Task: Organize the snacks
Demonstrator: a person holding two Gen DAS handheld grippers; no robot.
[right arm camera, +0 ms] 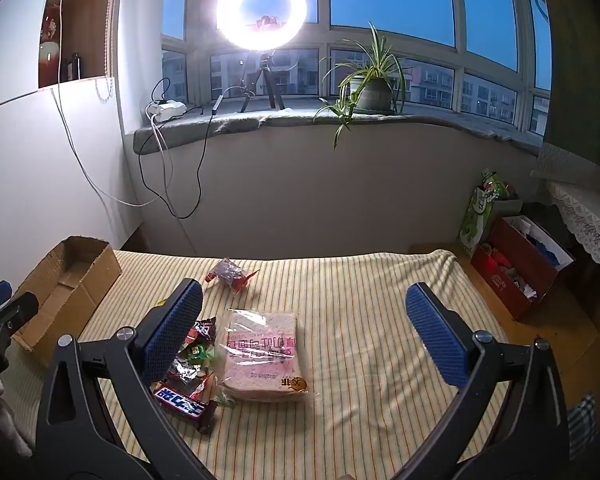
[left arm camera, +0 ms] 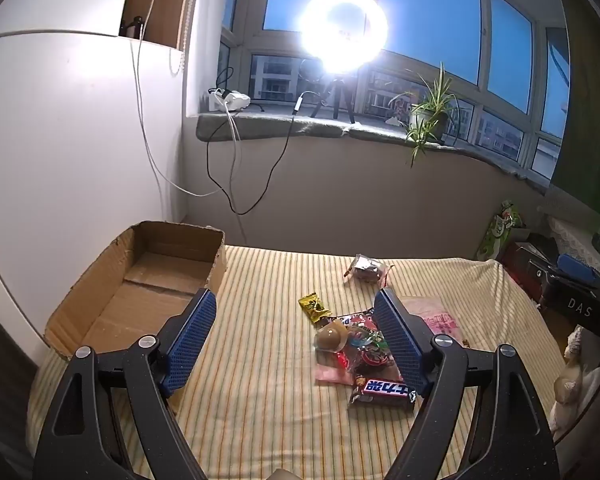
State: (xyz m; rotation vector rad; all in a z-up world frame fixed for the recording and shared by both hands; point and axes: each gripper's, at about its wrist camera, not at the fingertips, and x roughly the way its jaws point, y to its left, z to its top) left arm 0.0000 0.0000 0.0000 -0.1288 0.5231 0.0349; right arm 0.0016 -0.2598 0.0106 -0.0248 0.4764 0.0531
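Snacks lie in a heap on the striped bedspread (left arm camera: 260, 380): a Snickers bar (left arm camera: 384, 391), a round jelly cup (left arm camera: 330, 338), a yellow packet (left arm camera: 314, 306), a pink bread bag (right arm camera: 262, 354) and a clear-wrapped snack (left arm camera: 366, 267) farther back. An open, empty cardboard box (left arm camera: 140, 288) sits at the left. My left gripper (left arm camera: 296, 300) is open and empty, hovering left of the heap, its right finger over it. My right gripper (right arm camera: 304, 292) is open and empty above the bread bag. The Snickers bar (right arm camera: 180, 398) also shows beside its left finger.
A ring light on a tripod (right arm camera: 262, 12), a potted plant (right arm camera: 372, 80) and cables stand on the windowsill behind the bed. A white wall (left arm camera: 60, 160) is at the left. A red box (right arm camera: 516, 264) and bags sit on the floor at the right.
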